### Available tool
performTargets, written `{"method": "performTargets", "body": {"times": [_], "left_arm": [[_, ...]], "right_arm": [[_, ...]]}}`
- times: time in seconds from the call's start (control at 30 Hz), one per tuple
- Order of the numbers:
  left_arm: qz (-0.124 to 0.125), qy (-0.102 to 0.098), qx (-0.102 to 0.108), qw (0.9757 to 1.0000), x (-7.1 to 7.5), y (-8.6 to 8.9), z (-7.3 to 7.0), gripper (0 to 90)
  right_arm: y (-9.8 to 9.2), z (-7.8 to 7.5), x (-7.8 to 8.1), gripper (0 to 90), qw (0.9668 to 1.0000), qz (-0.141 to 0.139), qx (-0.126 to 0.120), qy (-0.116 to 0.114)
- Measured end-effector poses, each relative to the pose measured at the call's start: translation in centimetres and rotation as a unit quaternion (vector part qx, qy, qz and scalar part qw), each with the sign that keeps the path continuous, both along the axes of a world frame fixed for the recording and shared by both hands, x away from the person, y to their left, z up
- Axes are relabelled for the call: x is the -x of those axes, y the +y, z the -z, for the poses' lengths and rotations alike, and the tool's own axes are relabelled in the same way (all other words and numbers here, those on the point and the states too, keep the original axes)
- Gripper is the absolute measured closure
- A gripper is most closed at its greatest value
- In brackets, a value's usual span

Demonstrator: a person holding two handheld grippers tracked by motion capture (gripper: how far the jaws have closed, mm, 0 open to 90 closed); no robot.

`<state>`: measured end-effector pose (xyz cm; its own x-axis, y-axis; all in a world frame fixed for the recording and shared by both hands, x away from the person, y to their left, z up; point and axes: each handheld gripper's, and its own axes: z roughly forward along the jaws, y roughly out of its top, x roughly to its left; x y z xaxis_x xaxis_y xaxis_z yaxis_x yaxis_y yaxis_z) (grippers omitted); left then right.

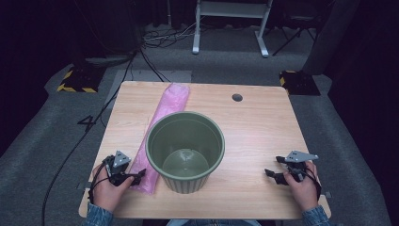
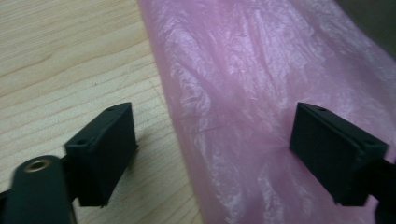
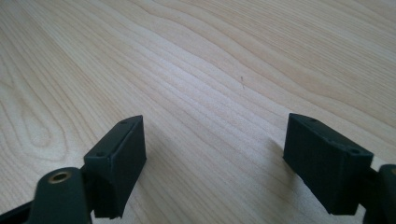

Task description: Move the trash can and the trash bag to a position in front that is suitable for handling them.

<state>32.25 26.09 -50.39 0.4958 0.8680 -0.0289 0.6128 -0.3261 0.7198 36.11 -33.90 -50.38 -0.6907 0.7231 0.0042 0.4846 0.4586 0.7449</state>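
The left gripper [image 2: 212, 154] has its 2 black fingers [image 2: 105, 149] spread wide, with nothing pinched between them. In the left gripper view, one finger stands over bare wood and the other over the pink plastic bag [image 2: 261, 93], so the bag's long edge runs up through the gap between the 2. The film is thin, creased and glossy, and it lies flat on the table under that finger; whether the pad touches it cannot be told. In the high view the left gripper [image 1: 136, 176] points at the near end of the pink plastic bag [image 1: 162, 117], with its tips at the bag's edge. From those fingers the bag stretches away as a long flat strip toward the far edge of the table [image 1: 254, 127].

Just past the bag from the left fingers stands a green ribbed bin [image 1: 185, 150], upright and open at the top. It is beside the strip, and its rim overlaps the bag's side in the high view.

The right gripper [image 3: 215, 163] also has its 2 fingers [image 3: 119, 161] spread wide, with bare wood grain between and beyond them. In the high view the right gripper [image 1: 272, 175] sits low near the table's front edge, pointing toward the bin, well apart from it and farther still from the bag.
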Motion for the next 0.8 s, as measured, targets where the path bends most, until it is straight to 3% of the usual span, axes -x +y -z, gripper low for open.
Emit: {"method": "performTargets", "body": {"times": [0.03,0.07,0.23,0.4,0.53,0.6,0.67,0.8], "left_arm": [[0.0,0.0,0.0,1.0,0.0,0.0,0.0,19.0],[-0.005,-0.013,0.013,0.9998,0.1,0.0,-0.4,19.7],[-0.003,-0.038,0.023,0.999,0.0,0.0,-1.8,20.2],[-0.005,-0.086,0.053,0.9949,-0.7,0.1,-3.8,21.8],[-0.004,-0.09,0.067,0.9937,-1.7,0.4,-4.7,21.7],[-0.003,-0.089,0.071,0.9935,-1.9,0.3,-4.7,21.7],[0.0,-0.084,0.094,0.992,-2.4,0.1,-4.8,22.5],[-0.003,-0.084,0.104,0.9911,-3.0,-0.2,-4.7,24.8]], "right_arm": [[0.0,0.0,0.0,20.8,1.0,0.0,0.0,0.0],[0.0,0.0,0.0,20.8,1.0,0.0,0.0,0.0],[0.0,0.0,0.0,20.7,1.0,0.0,0.001,-0.001],[0.0,0.0,0.0,20.7,1.0,0.0,0.002,-0.001],[0.0,0.0,0.0,20.7,1.0,0.0,0.002,-0.001],[0.0,0.0,0.0,20.7,1.0,0.0,0.002,-0.002],[0.0,0.0,0.0,20.7,1.0,0.0,0.002,-0.001],[0.0,0.0,0.0,20.7,1.0,0.0,0.002,-0.002]]}}
